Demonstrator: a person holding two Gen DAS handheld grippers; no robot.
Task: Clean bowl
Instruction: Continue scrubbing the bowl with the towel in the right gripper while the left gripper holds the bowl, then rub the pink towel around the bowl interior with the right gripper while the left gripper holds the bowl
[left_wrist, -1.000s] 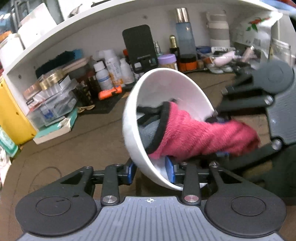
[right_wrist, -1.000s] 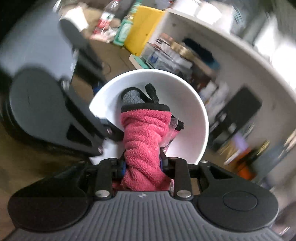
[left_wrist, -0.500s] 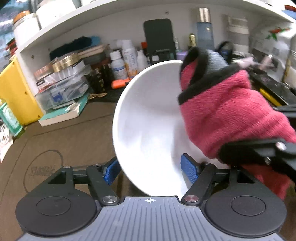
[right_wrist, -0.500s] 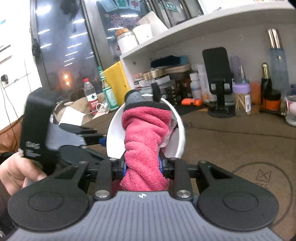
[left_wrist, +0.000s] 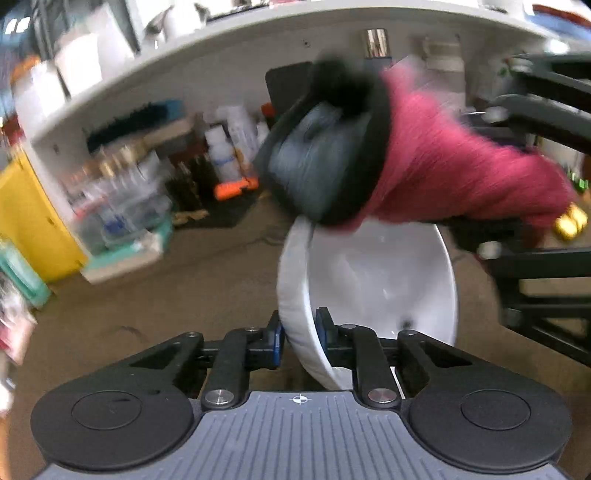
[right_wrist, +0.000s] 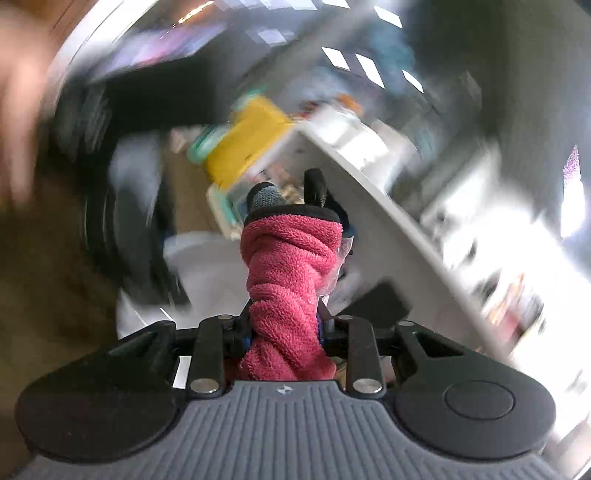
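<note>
My left gripper (left_wrist: 299, 338) is shut on the rim of a white bowl (left_wrist: 384, 280), which stands tilted with its hollow facing right. My right gripper (right_wrist: 284, 332) is shut on a rolled pink cloth (right_wrist: 288, 284) with a black and grey end. In the left wrist view the pink cloth (left_wrist: 461, 173) hangs above the bowl's upper rim, outside the hollow, with the right gripper's black frame at the right edge. The right wrist view is heavily blurred; the bowl (right_wrist: 207, 266) shows as a pale shape to the left of the cloth.
A brown table (left_wrist: 184, 288) lies below. A white shelf unit (left_wrist: 207, 55) at the back holds bottles, an orange tool (left_wrist: 236, 188) and clear boxes. A yellow box (left_wrist: 29, 221) stands at the far left.
The cloth has lifted out of the bowl's hollow to above its rim. The left gripper has closed tighter on the rim. The right gripper is swinging fast, blurring its view.
</note>
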